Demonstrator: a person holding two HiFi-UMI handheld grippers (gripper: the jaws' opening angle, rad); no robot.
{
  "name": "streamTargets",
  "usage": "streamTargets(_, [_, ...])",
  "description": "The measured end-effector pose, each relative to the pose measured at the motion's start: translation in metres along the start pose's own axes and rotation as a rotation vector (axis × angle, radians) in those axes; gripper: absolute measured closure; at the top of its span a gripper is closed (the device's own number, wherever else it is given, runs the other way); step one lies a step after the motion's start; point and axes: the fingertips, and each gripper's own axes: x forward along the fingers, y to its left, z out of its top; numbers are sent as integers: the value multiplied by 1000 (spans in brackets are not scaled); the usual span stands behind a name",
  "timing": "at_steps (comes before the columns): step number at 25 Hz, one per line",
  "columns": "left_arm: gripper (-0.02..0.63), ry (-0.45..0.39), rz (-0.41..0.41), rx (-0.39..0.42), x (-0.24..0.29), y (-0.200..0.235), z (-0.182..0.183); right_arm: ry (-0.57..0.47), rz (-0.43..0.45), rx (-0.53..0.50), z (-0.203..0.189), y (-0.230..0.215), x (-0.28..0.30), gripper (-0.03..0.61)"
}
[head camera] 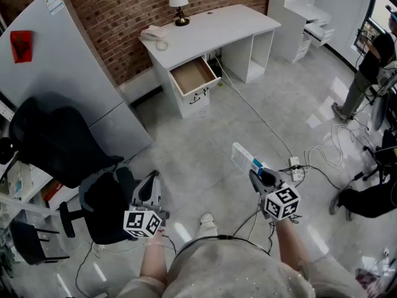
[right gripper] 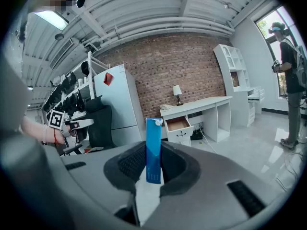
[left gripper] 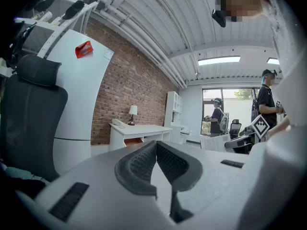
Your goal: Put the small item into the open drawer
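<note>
My right gripper (right gripper: 154, 161) is shut on a slim blue box (right gripper: 153, 148) that stands upright between the pads; in the head view the white and blue box (head camera: 245, 158) sticks forward from that gripper (head camera: 255, 174). The open drawer (head camera: 193, 76) of the white desk (head camera: 211, 32) is pulled out and looks empty, far ahead of both grippers. It also shows behind the box as the drawer (right gripper: 178, 124). My left gripper (left gripper: 156, 158) is shut with nothing between its pads, held low at the left (head camera: 151, 186) beside a black office chair (head camera: 102, 203).
A lamp (head camera: 178, 5) and a phone (head camera: 154, 34) stand on the desk. A white cabinet (head camera: 62, 79) stands at the left. Cables and a power strip (head camera: 295, 166) lie on the floor at the right. People stand at the far right (head camera: 366, 73).
</note>
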Motion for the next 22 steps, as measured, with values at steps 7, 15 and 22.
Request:
streamTargets(7, [607, 10, -30, 1, 29, 23, 1, -8, -29, 15, 6, -5, 28, 506])
streamTargets(15, [607, 12, -71, -3, 53, 43, 3, -15, -81, 40, 9, -8, 45, 506])
streamTargets(22, [607, 7, -86, -22, 57, 66, 1, -80, -128, 103, 20, -9, 55, 506])
